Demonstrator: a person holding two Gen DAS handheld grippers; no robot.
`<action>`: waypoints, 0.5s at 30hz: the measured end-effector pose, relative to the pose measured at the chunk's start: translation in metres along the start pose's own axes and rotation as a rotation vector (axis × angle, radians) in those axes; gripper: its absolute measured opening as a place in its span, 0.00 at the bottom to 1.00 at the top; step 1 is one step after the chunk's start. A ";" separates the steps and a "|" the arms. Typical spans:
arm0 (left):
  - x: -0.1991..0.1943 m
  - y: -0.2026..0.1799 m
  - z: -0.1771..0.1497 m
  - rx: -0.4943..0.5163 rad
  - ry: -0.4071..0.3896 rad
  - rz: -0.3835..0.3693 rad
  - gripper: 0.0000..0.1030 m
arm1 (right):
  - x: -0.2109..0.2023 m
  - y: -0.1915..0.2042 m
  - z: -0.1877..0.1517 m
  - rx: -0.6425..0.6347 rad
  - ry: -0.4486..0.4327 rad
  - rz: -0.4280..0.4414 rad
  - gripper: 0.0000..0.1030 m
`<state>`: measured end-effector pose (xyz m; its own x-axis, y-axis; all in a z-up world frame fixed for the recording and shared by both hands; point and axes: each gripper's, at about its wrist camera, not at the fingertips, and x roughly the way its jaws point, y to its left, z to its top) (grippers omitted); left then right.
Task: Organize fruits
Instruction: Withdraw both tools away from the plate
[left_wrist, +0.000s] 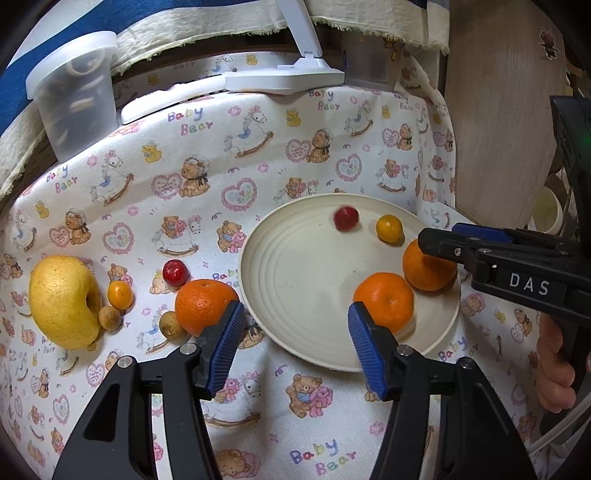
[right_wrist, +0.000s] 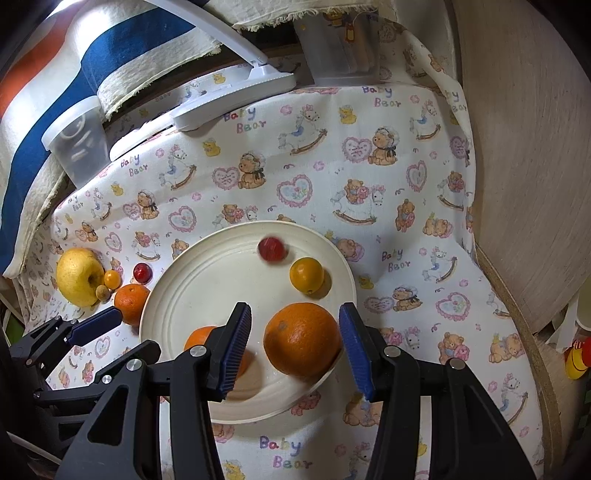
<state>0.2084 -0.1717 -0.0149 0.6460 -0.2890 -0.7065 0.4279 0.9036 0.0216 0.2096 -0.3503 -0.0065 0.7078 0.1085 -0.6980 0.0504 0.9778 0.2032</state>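
1. The left gripper (left_wrist: 295, 332) was held spread and empty over the plate (left_wrist: 295, 280); the right gripper (right_wrist: 291, 343) stood parted around an orange (right_wrist: 302, 338), unpinched.
2. The blurred red fruit (left_wrist: 346, 218) was judged likely to roll off.
3. 6 fruits, including the apple (left_wrist: 62, 301), were left on the cloth, where the lamp base (left_wrist: 284, 78) crowded the back edge.

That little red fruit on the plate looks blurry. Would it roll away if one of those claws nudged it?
Probably. The red fruit is small and round, and its blur suggests it may be rolling on the plate now. The plate looks smooth, so little would slow it, though the raised rim might stop it. Being so small, it could slip from between wide pads.
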 end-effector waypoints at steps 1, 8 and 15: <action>-0.002 0.000 0.001 -0.002 -0.004 0.003 0.56 | -0.001 0.000 0.000 0.001 -0.007 -0.002 0.50; -0.043 0.009 0.011 -0.013 -0.103 0.022 0.62 | -0.015 0.002 0.003 0.000 -0.059 0.019 0.55; -0.102 0.028 0.010 -0.022 -0.249 0.103 0.84 | -0.031 0.011 0.002 -0.034 -0.122 0.045 0.63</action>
<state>0.1612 -0.1205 0.0648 0.8220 -0.2619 -0.5057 0.3399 0.9381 0.0667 0.1901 -0.3430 0.0189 0.7896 0.1323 -0.5992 -0.0064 0.9782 0.2076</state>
